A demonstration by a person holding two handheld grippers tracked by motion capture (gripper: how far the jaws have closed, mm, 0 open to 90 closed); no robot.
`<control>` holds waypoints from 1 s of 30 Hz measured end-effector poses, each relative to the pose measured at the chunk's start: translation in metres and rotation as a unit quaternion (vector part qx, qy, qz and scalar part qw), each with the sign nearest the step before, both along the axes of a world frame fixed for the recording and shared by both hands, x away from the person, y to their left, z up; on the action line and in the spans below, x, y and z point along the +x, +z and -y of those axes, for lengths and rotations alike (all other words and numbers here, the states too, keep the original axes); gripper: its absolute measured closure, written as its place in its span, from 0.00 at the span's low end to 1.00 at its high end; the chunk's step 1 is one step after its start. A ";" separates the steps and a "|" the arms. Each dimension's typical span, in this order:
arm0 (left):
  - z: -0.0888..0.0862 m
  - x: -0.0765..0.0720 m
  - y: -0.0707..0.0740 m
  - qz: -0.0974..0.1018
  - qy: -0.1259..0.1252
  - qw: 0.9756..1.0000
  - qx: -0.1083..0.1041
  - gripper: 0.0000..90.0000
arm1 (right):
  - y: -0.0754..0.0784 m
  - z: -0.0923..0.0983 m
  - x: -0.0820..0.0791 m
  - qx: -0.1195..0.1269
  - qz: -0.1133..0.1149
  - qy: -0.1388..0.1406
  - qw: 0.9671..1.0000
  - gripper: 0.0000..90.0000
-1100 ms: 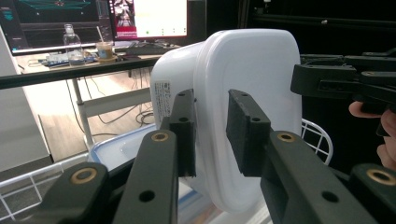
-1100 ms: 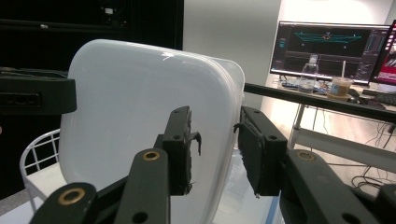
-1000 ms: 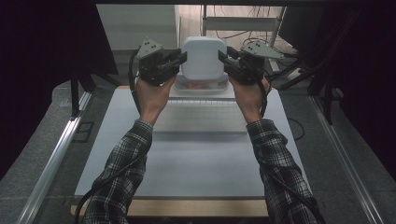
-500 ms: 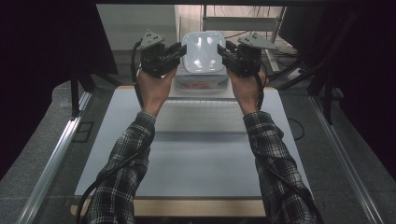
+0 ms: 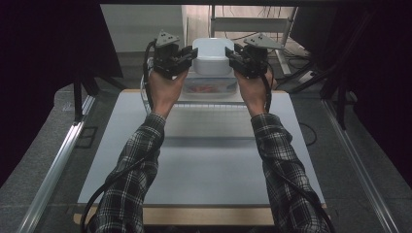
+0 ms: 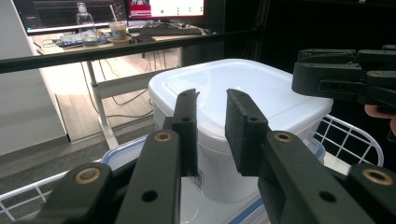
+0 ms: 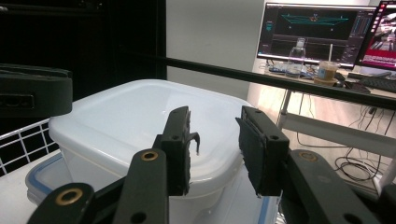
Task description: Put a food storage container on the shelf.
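Note:
A white lidded tub sits between my two grippers at the table's far edge, above a clear blue-rimmed box with red contents. My left gripper reaches its left side and my right gripper its right side. In the left gripper view the jaws stand apart in front of the tub, and the gap between the pads is bare. The right gripper view shows the same: jaws apart at the tub's near rim. Whether the fingertips press on the tub's walls is hidden.
A white wire basket holds the blue-rimmed box. A white mat covers the table toward me. A black rail crosses behind the basket. Beyond it stands a desk with monitors, a bottle and a cup.
Both hands and the tub have shifted away from me toward the far edge. The tub looked larger a second ago and tilted half a second ago; it now looks level.

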State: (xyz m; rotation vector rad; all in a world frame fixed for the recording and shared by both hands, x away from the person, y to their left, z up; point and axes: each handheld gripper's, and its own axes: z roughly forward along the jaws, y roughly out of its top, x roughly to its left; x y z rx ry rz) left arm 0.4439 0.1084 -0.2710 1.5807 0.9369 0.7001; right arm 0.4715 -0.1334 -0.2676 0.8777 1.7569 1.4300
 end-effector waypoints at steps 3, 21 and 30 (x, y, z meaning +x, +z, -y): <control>-0.002 -0.003 0.001 0.005 0.001 1.000 0.001 0.80 | 0.002 0.003 -0.002 0.006 0.004 0.001 1.000 0.70; -0.014 -0.043 -0.020 0.057 -0.012 0.998 -0.019 0.69 | -0.009 0.016 -0.038 0.030 0.036 0.042 0.998 0.64; -0.016 -0.058 -0.042 0.068 -0.025 0.997 -0.033 0.61 | -0.025 0.019 -0.056 0.034 0.043 0.062 0.997 0.59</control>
